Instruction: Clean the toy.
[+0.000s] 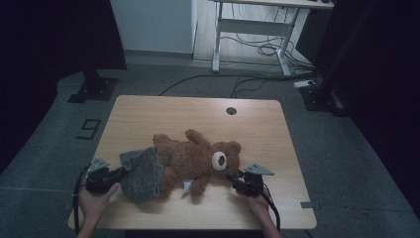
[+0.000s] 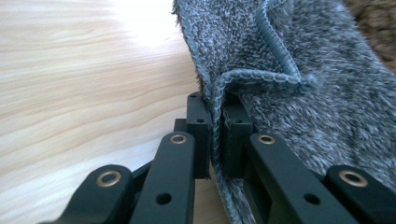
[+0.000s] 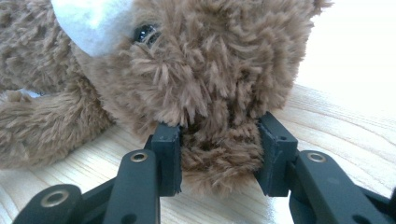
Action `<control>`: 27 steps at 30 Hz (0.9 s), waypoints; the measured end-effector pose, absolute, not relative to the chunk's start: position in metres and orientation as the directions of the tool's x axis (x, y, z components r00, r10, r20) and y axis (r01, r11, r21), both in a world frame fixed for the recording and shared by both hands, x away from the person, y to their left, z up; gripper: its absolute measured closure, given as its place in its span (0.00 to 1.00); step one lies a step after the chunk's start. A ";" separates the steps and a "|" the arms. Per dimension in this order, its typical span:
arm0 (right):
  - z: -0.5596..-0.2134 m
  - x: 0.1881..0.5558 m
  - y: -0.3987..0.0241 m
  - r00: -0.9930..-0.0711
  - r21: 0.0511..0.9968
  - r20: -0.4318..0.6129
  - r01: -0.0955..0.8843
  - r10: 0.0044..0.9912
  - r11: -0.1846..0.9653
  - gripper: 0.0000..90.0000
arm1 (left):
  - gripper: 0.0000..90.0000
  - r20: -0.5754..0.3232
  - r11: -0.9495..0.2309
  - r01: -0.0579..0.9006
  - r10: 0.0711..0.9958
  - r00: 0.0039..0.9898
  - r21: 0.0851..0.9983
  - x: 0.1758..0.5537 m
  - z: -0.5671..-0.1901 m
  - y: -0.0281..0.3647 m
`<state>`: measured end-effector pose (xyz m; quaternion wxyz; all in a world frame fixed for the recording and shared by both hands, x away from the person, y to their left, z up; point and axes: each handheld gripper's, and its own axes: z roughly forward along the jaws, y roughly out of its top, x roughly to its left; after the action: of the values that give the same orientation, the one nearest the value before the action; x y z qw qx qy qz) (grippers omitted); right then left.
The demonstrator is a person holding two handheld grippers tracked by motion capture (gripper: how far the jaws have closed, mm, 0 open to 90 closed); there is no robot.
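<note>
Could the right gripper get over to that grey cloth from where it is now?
Probably not: the right gripper is shut on the teddy bear's ear, and the bear's body lies between it and the grey cloth.

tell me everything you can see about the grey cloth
The grey cloth is a fluffy, towel-like fabric in mottled grey with a stitched, corded hem. It lies crumpled on the wooden table, draped over the lower body of the brown teddy bear, whose legs stick out beyond it. The left gripper is shut on a fold of its hem, the edge pinched upright between the black jaws.
</note>
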<state>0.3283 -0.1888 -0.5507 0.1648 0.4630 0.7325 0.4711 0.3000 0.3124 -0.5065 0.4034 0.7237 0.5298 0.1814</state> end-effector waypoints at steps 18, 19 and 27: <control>-0.551 0.329 -0.190 -0.518 0.838 0.208 0.532 0.830 0.122 0.63 | 0.77 -0.185 -0.072 0.655 0.931 0.315 0.752 0.286 -0.518 0.351; -0.551 0.329 -0.190 -0.518 0.838 0.208 0.532 0.830 0.122 0.63 | 0.74 -0.185 -0.072 0.652 0.930 0.316 0.755 0.287 -0.517 0.350; -0.550 0.328 -0.191 -0.519 0.837 0.204 0.532 0.830 0.127 0.46 | 0.39 -0.169 -0.065 0.569 0.922 0.348 0.820 0.287 -0.496 0.344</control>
<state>0.3279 -0.1907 -0.5504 0.1584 0.4642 0.7337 0.4702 0.2872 0.3443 -0.4956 0.4292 0.7000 0.5324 0.2056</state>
